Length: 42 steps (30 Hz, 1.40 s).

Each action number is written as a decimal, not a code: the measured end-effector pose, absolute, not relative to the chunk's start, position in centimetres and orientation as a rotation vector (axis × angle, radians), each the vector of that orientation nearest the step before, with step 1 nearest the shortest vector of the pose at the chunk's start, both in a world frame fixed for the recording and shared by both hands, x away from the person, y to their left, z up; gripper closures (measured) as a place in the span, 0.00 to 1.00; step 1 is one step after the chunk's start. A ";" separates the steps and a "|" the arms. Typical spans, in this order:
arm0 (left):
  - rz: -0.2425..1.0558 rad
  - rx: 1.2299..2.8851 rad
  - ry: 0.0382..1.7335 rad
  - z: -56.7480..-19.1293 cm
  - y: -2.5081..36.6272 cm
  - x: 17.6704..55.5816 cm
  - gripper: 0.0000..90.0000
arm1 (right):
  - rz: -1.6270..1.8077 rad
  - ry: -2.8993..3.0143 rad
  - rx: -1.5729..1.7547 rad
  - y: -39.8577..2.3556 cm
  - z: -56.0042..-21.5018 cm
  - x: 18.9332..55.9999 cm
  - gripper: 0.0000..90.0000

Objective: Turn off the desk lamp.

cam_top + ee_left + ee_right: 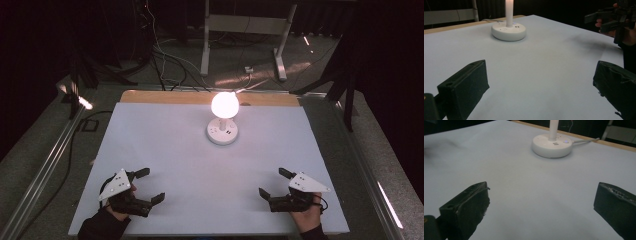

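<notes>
lamp mid-table — far side | hand-held grippers near front edge — jaws wide

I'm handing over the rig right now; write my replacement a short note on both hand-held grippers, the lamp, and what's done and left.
Left hand-held gripper: open, empty, low over the near left of the white table.
Right hand-held gripper: open, empty, low over the near right.
Lamp: lit globe on a round white base, standing at the far middle of the table, cable running off the far edge.
Done: nothing handled as far as the scene shows; lamp untouched, both grippers well short of it.
Left: likely reach forward to the lamp; check before gripping the bright globe.
</notes>
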<state>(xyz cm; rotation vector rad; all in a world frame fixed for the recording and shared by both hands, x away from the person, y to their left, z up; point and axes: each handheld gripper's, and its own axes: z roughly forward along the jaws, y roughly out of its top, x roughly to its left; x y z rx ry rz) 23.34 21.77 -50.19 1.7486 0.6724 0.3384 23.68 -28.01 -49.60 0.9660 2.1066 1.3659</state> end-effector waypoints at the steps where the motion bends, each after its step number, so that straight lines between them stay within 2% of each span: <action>1: 0.338 1.749 0.672 -50.2 21.8 23.3 0.01 | 1.358 2.106 0.962 -28.0 -49.6 23.7 0.00; 26: 0.334 1.744 0.675 -49.9 21.9 23.0 0.01 | 1.315 2.103 1.056 -27.9 -48.8 24.0 0.00; 42: 0.326 1.731 0.678 -49.9 22.0 23.1 0.01 | 1.337 2.092 1.065 -27.6 -45.6 25.4 0.00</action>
